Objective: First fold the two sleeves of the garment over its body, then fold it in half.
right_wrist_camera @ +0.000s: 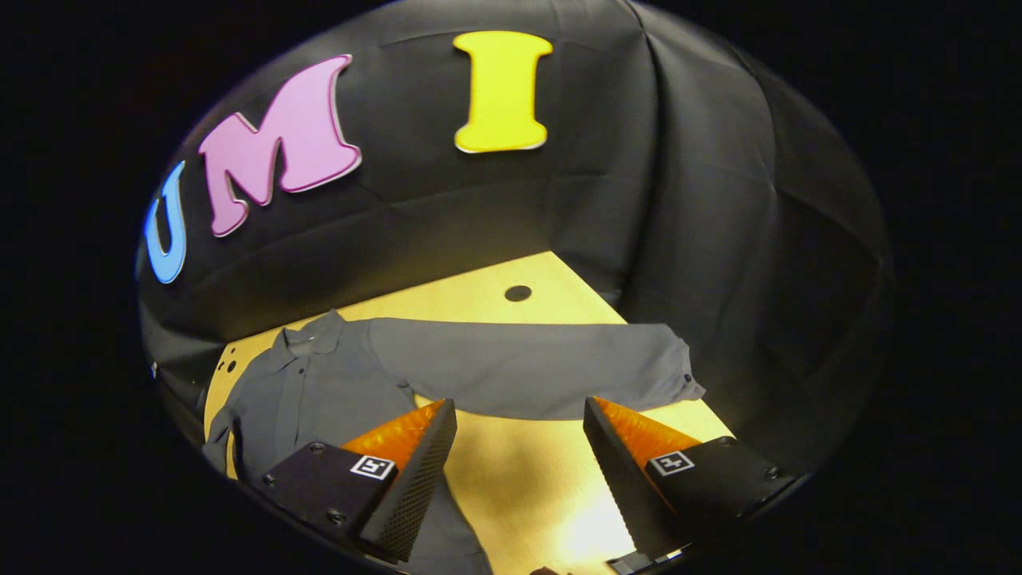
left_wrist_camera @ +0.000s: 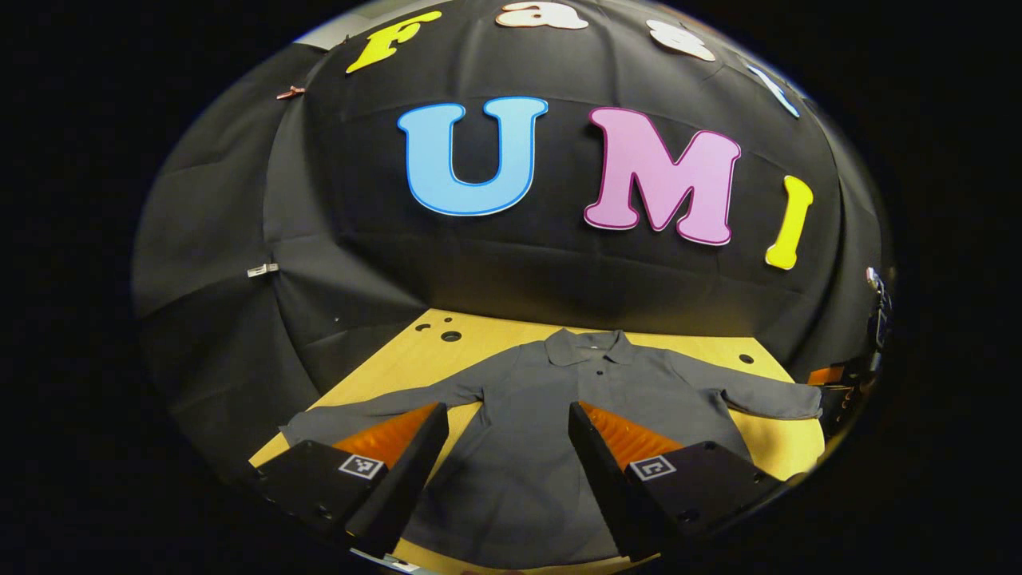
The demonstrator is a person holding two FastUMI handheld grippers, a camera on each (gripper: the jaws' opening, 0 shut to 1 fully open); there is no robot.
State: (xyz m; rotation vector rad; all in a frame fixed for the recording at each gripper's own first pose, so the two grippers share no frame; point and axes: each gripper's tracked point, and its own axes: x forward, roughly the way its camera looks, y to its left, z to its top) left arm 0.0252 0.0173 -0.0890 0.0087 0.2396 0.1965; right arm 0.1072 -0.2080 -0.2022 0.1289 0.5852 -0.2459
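Note:
A grey long-sleeved shirt [left_wrist_camera: 527, 431] lies flat on the wooden table [left_wrist_camera: 447, 351], collar toward the wall and both sleeves spread out to the sides. My left gripper [left_wrist_camera: 505, 457] hovers open above the shirt's body, nothing between its fingers. The left sleeve [left_wrist_camera: 375, 406] runs past its left finger, and the right sleeve [left_wrist_camera: 758, 393] reaches the table's right side. In the right gripper view the same shirt [right_wrist_camera: 319, 383] stretches its right sleeve [right_wrist_camera: 543, 369] across the table. My right gripper [right_wrist_camera: 519, 459] is open just short of that sleeve, over bare wood.
Black cloth walls close off the table at the back and on both sides. The tabletop [right_wrist_camera: 495, 303] has round holes, one [right_wrist_camera: 518, 293] behind the right sleeve and others [left_wrist_camera: 449, 335] near the back left corner. Bare wood lies in front of the right sleeve.

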